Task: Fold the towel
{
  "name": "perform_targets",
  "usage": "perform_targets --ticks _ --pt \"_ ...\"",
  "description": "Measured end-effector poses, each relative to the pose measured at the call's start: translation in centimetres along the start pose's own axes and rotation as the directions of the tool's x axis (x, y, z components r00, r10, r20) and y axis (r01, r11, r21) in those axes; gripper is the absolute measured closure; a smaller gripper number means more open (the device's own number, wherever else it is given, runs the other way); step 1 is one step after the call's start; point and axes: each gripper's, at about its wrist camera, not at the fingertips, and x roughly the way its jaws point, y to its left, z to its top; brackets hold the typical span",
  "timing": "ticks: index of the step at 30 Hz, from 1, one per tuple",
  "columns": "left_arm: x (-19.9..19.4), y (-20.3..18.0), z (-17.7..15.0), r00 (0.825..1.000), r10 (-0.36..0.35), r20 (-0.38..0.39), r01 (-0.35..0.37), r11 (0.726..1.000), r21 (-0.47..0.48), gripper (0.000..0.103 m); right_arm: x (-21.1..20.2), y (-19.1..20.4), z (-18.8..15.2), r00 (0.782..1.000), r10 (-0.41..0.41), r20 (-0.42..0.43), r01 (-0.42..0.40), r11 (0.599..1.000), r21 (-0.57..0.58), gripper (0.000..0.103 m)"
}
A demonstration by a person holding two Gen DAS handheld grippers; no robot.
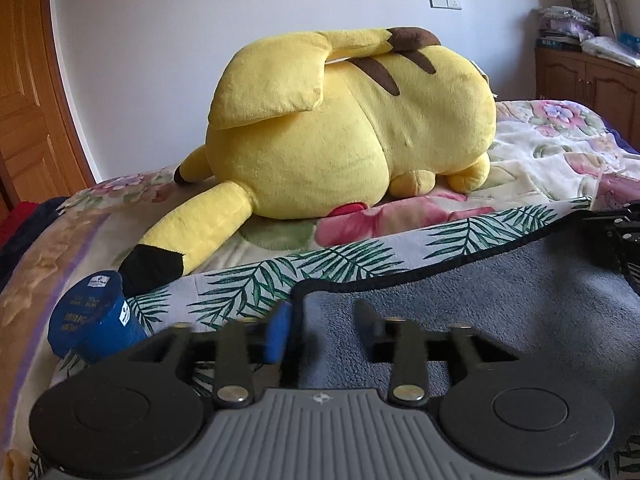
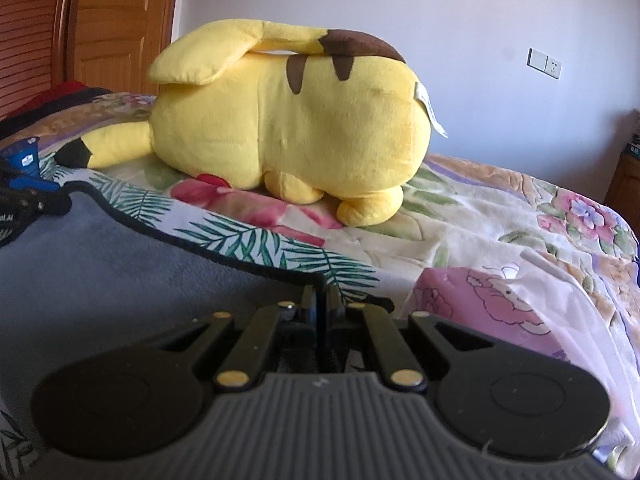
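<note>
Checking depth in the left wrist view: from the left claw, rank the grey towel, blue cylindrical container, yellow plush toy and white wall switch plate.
1. Grey towel, at the left claw.
2. Blue cylindrical container, left.
3. Yellow plush toy, centre.
4. White wall switch plate, far wall.

Lighting: soft daylight, moderately bright, even across both views; the source itself lies out of frame. The white wall point(image 1: 160, 60) takes a cool bluish-lilac cast. The yellow plush toy point(image 1: 344, 128) is brightly lit on top, with soft shading under its folded ear and along its base.

Shadows: diffuse, no hard edges; the grey towel point(image 2: 100, 272) darkens toward the near left in the right wrist view.

Glare: small highlights on the brass rivets only.

Distortion: strong fisheye; the wooden door point(image 1: 28, 92) bows sharply, black vignette at the top corners.

Sharpness: generally soft with compression smear; the left gripper point(image 1: 324, 320) fingers are blurred, and near parts are hazy.
</note>
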Motion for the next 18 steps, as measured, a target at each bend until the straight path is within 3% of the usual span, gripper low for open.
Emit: perform_targets --ticks 2,4,5,9,18 --pt "-0.2 -0.1 -0.1 1.0 -0.002 0.003 0.002 1.0 -0.001 0.046 0.1 0.0 0.0 1.0 0.002 -0.007 -0.002 1.0 0.008 0.087" --pt "-0.7 -0.1 -0.2 1.0 -0.005 0.005 0.005 1.0 -0.005 0.036 0.1 -0.1 0.1 1.0 0.006 -0.018 -0.006 1.0 0.019 0.045" --pt "-1.1 -0.1 -0.2 1.0 -0.007 0.008 0.007 1.0 -0.009 0.03 -0.2 -0.2 0.1 1.0 0.007 -0.014 -0.007 1.0 0.025 0.039" --pt "-2.8 -0.3 0.1 1.0 -0.007 0.015 0.008 1.0 -0.019 0.016 -1.5 -0.2 0.3 1.0 0.013 -0.007 -0.013 0.999 0.039 0.038" --pt "-7.4 -1.0 0.7 1.0 -0.026 0.012 0.027 0.999 -0.019 0.009 -6.3 0.1 2.0 0.999 0.05 -0.001 -0.049 0.997 0.061 0.036"
